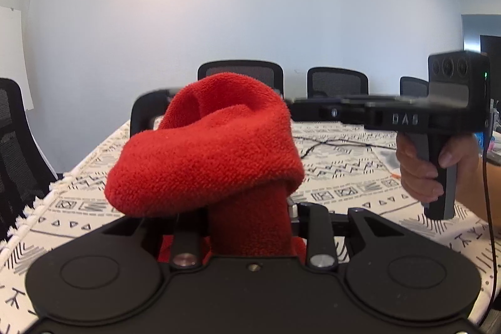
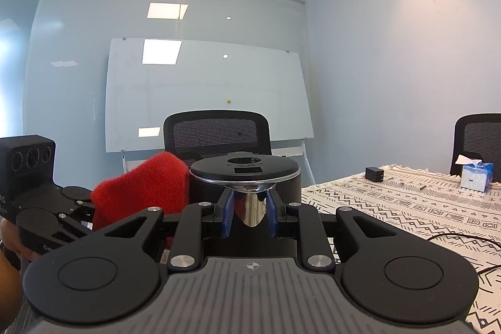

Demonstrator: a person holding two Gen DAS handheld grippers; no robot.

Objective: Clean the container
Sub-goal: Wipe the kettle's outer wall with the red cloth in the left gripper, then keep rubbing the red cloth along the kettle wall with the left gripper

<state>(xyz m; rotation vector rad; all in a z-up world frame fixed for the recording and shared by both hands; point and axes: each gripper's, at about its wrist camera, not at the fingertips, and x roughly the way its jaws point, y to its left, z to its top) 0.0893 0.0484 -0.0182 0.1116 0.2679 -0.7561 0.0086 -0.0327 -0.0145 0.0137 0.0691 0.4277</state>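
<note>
My left gripper (image 1: 247, 208) is shut on a red fleece cloth (image 1: 206, 152), which bulges up over the fingers and hides them. In the right wrist view the same cloth (image 2: 144, 190) touches the left side of a black container (image 2: 216, 187) with a black lid (image 2: 244, 168) and a shiny chrome spout (image 2: 249, 208). My right gripper (image 2: 249, 213) has its blue pads (image 2: 228, 213) closed on that chrome spout and holds the container above the table. In the left wrist view the right gripper's body (image 1: 391, 115) reaches in from the right; the container is hidden behind the cloth.
A table with a black-and-white patterned cloth (image 1: 344, 190) lies below. Black cables (image 1: 328, 143) cross it. A tissue box (image 2: 476, 176) and a small black block (image 2: 374, 174) sit at its far end. Black office chairs (image 2: 216, 133) and a whiteboard (image 2: 206, 93) stand around.
</note>
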